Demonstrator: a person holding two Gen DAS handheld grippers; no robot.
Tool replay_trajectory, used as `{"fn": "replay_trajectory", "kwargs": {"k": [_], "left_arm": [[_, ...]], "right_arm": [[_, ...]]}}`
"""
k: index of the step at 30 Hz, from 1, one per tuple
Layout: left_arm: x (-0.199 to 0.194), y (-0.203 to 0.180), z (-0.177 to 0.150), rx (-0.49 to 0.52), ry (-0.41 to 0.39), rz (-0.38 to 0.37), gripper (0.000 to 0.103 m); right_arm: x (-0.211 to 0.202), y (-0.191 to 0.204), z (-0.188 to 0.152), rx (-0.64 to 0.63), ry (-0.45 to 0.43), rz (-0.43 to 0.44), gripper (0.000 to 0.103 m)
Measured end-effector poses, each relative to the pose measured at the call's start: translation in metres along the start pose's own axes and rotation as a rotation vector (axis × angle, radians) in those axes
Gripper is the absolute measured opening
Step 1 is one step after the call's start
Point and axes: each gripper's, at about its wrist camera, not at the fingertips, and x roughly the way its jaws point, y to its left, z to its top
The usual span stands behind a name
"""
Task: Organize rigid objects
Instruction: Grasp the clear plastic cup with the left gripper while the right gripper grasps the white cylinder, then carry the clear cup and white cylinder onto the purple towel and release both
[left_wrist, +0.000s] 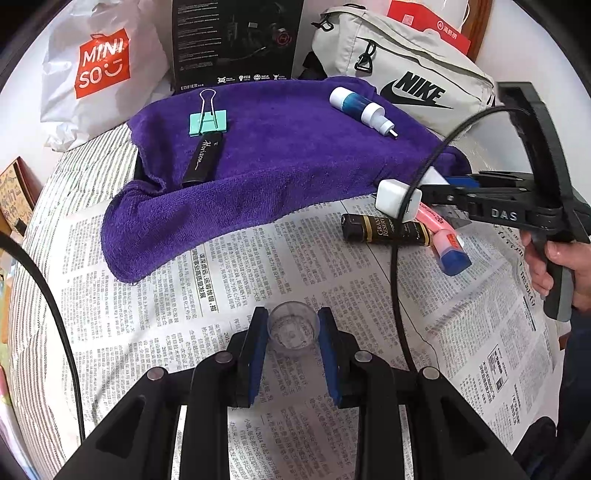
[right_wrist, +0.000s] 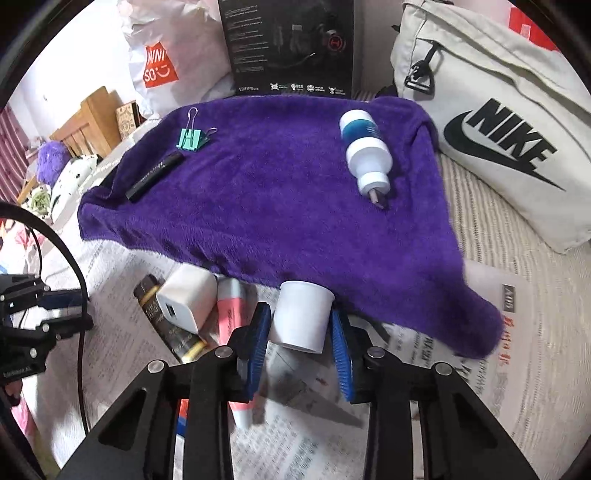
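- Blue pads of the left gripper (left_wrist: 293, 332) clamp a small clear plastic cup (left_wrist: 293, 328) above the newspaper (left_wrist: 221, 266), just in front of the purple towel (left_wrist: 266, 155).
- Right gripper (right_wrist: 301, 328) has its pads pressed on a white cup (right_wrist: 301, 317) at the towel's near edge.
- Beside that cup, off the towel, lie a white charger (right_wrist: 186, 297), a pink highlighter (right_wrist: 232, 314) and a black tube (right_wrist: 170, 325).
- On the towel: a green binder clip (left_wrist: 208, 123), a black pen (left_wrist: 203, 158) and a white-and-blue bottle (left_wrist: 360, 107).
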Motion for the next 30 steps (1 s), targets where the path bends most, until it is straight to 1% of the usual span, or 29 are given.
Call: {"fn": "replay_trajectory", "kwargs": {"k": [4,8,14,16,17,20,22,25,30], "left_arm": [[0.000,0.001,-0.001,-0.005,0.002,0.002,0.027],[0.001,0.000,0.001,-0.004,0.005,0.009,0.027],[0.002,-0.003,0.001,0.005,0.013,0.026,0.027],[0.003,-0.004,0.001,0.007,0.012,0.030,0.027],[0.003,-0.004,0.001,0.007,0.009,0.028,0.027],[0.001,-0.001,0.000,-0.011,-0.003,0.013,0.026],[-0.001,0.002,-0.001,-0.022,-0.007,-0.001,0.026],[-0.004,0.005,-0.002,-0.040,-0.016,-0.016,0.026],[-0.009,0.007,0.000,-0.036,-0.019,-0.013,0.026]], "right_arm": [[-0.008,-0.003,-0.005,-0.008,0.013,-0.010,0.033],[-0.001,-0.005,-0.009,0.002,0.036,-0.017,0.033],[0.002,-0.002,-0.008,0.030,0.015,-0.034,0.035],[0.002,0.000,-0.008,0.014,0.009,-0.042,0.031],[0.002,-0.001,-0.009,0.008,0.007,-0.044,0.028],[-0.003,-0.007,-0.011,0.021,0.008,-0.018,0.028],[-0.011,-0.011,-0.014,0.029,-0.005,-0.021,0.028],[-0.020,-0.017,-0.018,0.047,-0.011,0.011,0.028],[-0.023,-0.020,-0.024,0.051,-0.004,-0.004,0.028]]}}
